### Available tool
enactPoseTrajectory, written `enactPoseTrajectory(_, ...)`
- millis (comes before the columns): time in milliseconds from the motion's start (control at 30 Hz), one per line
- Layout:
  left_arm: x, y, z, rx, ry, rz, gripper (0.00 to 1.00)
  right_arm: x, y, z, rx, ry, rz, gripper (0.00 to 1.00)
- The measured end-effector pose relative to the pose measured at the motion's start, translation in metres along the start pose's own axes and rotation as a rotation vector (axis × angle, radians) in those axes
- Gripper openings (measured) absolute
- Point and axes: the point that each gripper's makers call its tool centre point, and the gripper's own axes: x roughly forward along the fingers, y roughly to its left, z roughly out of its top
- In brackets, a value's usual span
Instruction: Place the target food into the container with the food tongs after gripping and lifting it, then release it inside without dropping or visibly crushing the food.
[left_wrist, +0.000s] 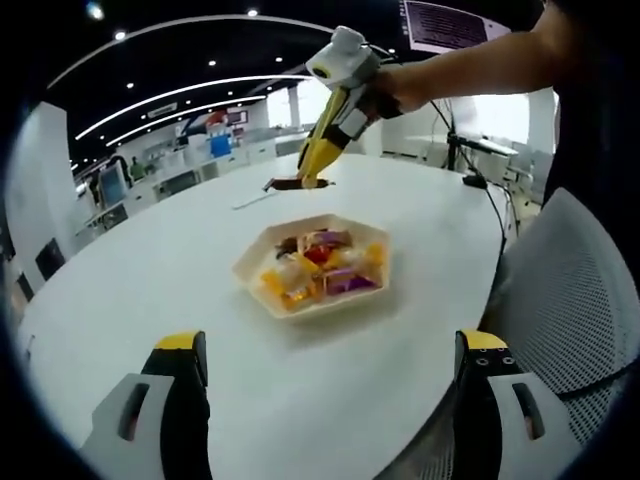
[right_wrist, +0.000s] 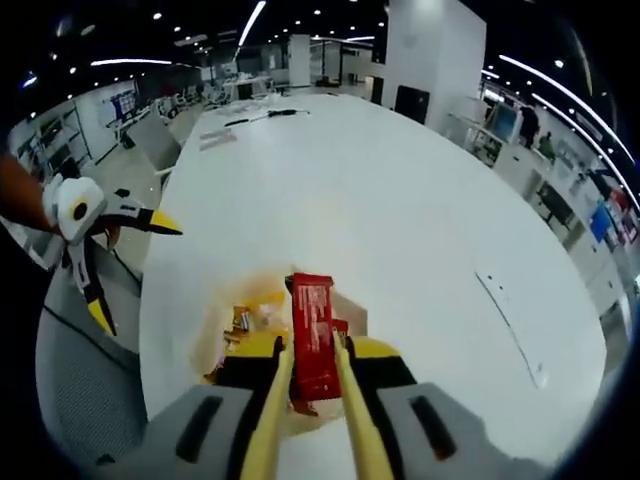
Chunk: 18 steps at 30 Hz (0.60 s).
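A hexagonal beige tray (left_wrist: 250, 262) of several wrapped snacks sits on the white table (left_wrist: 150, 270). My left gripper (left_wrist: 332, 345) is open with nothing between its jaws, near the table's edge in front of the tray. My right gripper (left_wrist: 335, 120), held by a hand, is shut on yellow food tongs (left_wrist: 322, 150) whose tips pinch a dark red wrapped bar (left_wrist: 297, 184) above the table beyond the tray. In the right gripper view my right gripper (right_wrist: 312, 362) holds the tongs (right_wrist: 275, 400) on the red bar (right_wrist: 312, 335) above the tray (right_wrist: 205, 345). The left gripper (right_wrist: 135, 275) shows open at the left.
A grey mesh chair (left_wrist: 570, 300) stands at the table's edge beside the tray, also in the right gripper view (right_wrist: 80, 380). A thin white strip (left_wrist: 250, 201) lies behind the tray. Papers (right_wrist: 218, 138) and a dark cable (right_wrist: 265, 115) lie at the table's far end.
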Motion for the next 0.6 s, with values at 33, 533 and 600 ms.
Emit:
enactPoseTrajectory(33,0.0,0.001,0.0,-0.005,0.001,0.0,1.0,0.002,0.002,0.001,-0.002,-0.001,0.003,0.24)
enactPoseTrajectory(533,-0.001,0.003,0.005,-0.073,-0.034,0.007,1.0,0.019,0.013,0.008,-0.068,0.024,0.014,0.25)
enactPoseTrajectory(600,-0.001,0.003,0.006,-0.075,-0.035,0.009,1.0,0.02,0.013,0.01,-0.076,0.015,0.008,0.25)
